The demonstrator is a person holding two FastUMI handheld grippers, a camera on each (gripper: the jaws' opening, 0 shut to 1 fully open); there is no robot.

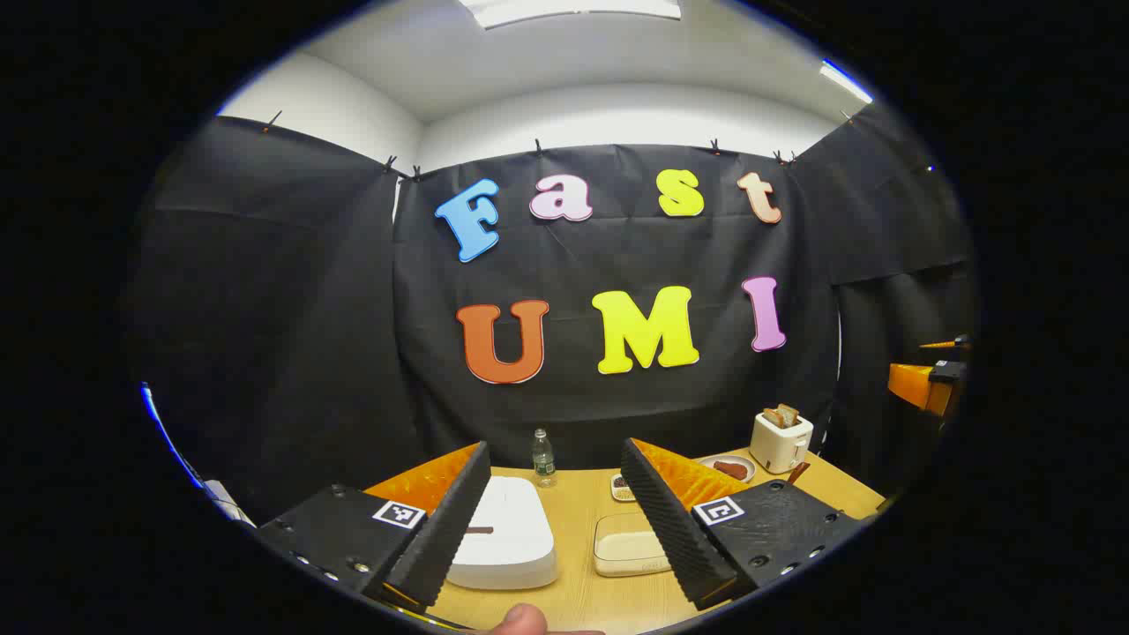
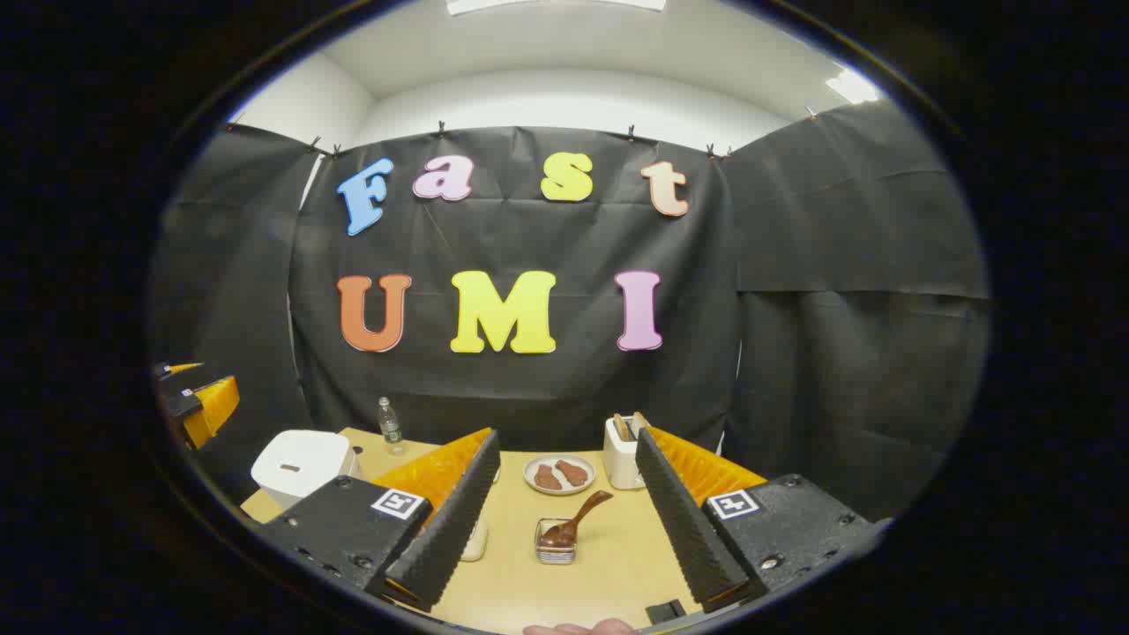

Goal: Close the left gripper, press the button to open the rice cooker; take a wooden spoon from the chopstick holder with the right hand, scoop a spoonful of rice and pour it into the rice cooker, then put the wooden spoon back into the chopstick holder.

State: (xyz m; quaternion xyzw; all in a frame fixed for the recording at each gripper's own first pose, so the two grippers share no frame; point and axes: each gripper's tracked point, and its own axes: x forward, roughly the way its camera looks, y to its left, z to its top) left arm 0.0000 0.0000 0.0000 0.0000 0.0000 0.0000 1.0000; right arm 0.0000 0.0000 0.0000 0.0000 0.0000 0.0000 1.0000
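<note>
Toward the table's [image 1: 578, 516] left edge the rice cooker [image 1: 503, 534] is sitting, lid down, no readable writing showing. The left gripper [image 1: 554, 520] and right gripper [image 2: 564, 520] are both gaping wide, holding nothing; the wooden spoon [image 2: 573, 522] is resting in its holder [image 2: 554, 547] mid-table.

Wooden table [image 2: 609, 564] bears rice cooker [image 2: 300, 463], toaster [image 2: 623, 454], plate [image 2: 559, 474].

Cloth-walled recording booth: black drapes [image 2: 847, 265], wooden table [image 2: 617, 556]
</note>
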